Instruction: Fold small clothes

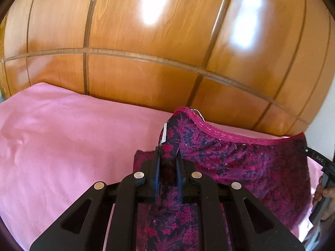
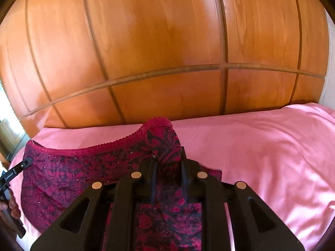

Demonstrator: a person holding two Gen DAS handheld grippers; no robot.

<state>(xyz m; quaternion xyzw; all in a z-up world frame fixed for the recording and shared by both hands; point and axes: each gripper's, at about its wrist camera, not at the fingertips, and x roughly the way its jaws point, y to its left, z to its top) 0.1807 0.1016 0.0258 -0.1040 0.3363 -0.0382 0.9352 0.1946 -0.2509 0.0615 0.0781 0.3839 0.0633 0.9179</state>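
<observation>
A small pair of underwear (image 1: 240,159), dark with a red flower print and a magenta lace waistband, hangs stretched between my two grippers above the pink bed. My left gripper (image 1: 167,152) is shut on its left waistband corner, where a white label shows. My right gripper (image 2: 167,156) is shut on the other corner of the underwear (image 2: 83,167). The right gripper also shows at the right edge of the left wrist view (image 1: 314,154), and the left gripper at the left edge of the right wrist view (image 2: 18,169).
A pink sheet (image 1: 62,136) covers the bed below the garment, also in the right wrist view (image 2: 272,146). A glossy wooden panelled headboard (image 1: 146,41) rises right behind it. The person's hand (image 1: 324,192) holds the right gripper's handle.
</observation>
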